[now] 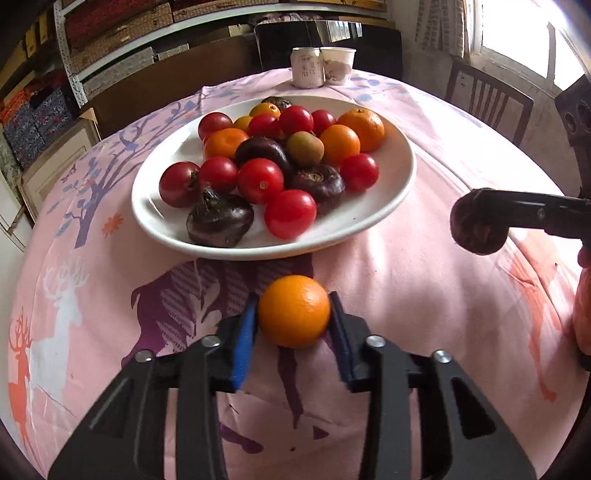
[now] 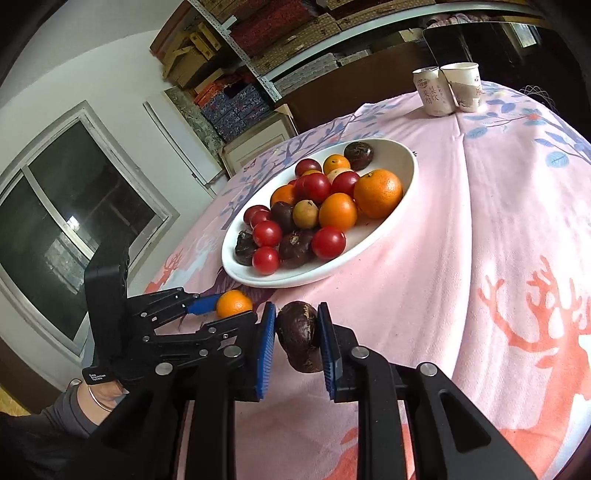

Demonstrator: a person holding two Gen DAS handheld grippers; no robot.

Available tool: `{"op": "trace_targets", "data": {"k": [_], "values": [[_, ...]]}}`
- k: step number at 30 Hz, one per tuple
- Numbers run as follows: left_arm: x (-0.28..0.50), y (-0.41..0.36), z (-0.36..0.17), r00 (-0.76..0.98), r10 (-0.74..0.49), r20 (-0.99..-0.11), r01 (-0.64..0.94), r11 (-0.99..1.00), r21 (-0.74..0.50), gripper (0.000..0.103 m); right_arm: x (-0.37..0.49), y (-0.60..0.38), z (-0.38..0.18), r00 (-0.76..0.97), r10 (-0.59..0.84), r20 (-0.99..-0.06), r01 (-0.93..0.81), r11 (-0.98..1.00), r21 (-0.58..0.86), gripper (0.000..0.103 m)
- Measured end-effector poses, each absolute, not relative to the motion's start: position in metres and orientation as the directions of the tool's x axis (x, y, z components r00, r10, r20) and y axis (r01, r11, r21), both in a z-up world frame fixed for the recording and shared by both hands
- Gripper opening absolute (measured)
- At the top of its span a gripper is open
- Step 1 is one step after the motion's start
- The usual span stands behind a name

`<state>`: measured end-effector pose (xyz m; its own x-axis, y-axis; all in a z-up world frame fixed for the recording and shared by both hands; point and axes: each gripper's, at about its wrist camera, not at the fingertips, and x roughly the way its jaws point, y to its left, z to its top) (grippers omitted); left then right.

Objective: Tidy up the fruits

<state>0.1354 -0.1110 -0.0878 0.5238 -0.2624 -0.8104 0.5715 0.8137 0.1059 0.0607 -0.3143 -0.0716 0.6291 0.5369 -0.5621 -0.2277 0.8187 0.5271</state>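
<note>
We see the left tongs (image 1: 294, 314) pinching an orange (image 1: 294, 311) between blue pads just before the plate (image 1: 388, 206) of mixed fruit on the surface (image 1: 424, 295); to the right, the right tongs (image 2: 297, 334) pinch a dark chestnut (image 2: 300, 335).

Pink deer-print tablecloth (image 1: 424, 295); can (image 1: 306, 68) touching paper cup (image 1: 338, 65) at far edge; dark chair (image 1: 487, 99); box-laden shelves (image 1: 110, 33)
</note>
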Motion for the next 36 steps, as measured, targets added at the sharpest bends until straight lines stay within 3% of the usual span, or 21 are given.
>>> {"op": "trace_targets", "data": {"k": [8, 16, 17, 18, 19, 20, 21, 26, 28, 31, 36], "values": [[0.119, -0.096, -0.04, 0.575, -0.354, -0.737, 0.566, 0.823, 0.047, 0.035, 0.074, -0.309, -0.048, 0.624, 0.543, -0.562, -0.234, 0.816, 0.529, 0.023], [0.196, -0.119, -0.021, 0.609, -0.319, -0.726, 0.507, 0.861, 0.048, 0.035, 0.162, -0.31, 0.001, 0.681, 0.457, -0.572, -0.138, 0.847, 0.513, 0.023], [0.205, -0.122, -0.023, 0.605, -0.317, -0.73, 0.501, 0.864, 0.04, 0.039, 0.172, -0.309, 0.001, 0.688, 0.451, -0.568, -0.13, 0.847, 0.516, 0.023], [0.213, -0.124, -0.025, 0.611, -0.304, -0.731, 0.486, 0.873, 0.043, 0.047, 0.181, -0.308, 0.001, 0.695, 0.436, -0.572, -0.122, 0.855, 0.503, 0.026], [0.219, -0.124, -0.027, 0.623, -0.283, -0.729, 0.461, 0.886, 0.05, 0.072, 0.187, -0.307, -0.001, 0.7, 0.419, -0.579, -0.113, 0.865, 0.489, 0.031], [0.222, -0.123, -0.027, 0.634, -0.269, -0.725, 0.441, 0.896, 0.053, 0.087, 0.191, -0.306, -0.002, 0.702, 0.409, -0.584, -0.104, 0.869, 0.484, 0.037], [0.222, -0.12, -0.027, 0.641, -0.26, -0.722, 0.425, 0.904, 0.051, 0.088, 0.19, -0.306, -0.004, 0.706, 0.393, -0.59, -0.089, 0.874, 0.477, 0.048], [0.193, -0.099, -0.022, 0.658, -0.216, -0.722, 0.391, 0.917, 0.082, 0.093, 0.144, -0.299, -0.002, 0.726, 0.343, -0.596, -0.08, 0.903, 0.421, 0.067], [0.167, -0.087, -0.021, 0.674, -0.196, -0.712, 0.375, 0.921, 0.101, 0.096, 0.11, -0.294, 0.0, 0.747, 0.297, -0.595, -0.067, 0.924, 0.378, 0.087], [0.12, -0.069, -0.019, 0.684, -0.204, -0.7, 0.357, 0.931, 0.077, 0.098, 0.055, -0.284, 0.003, 0.799, 0.21, -0.564, -0.044, 0.955, 0.294, 0.1], [0.051, -0.041, -0.01, 0.689, -0.275, -0.671, 0.325, 0.944, -0.052, 0.098, -0.006, -0.278, 0.003, 0.797, 0.156, -0.584, -0.011, 0.97, 0.243, 0.1]]}}
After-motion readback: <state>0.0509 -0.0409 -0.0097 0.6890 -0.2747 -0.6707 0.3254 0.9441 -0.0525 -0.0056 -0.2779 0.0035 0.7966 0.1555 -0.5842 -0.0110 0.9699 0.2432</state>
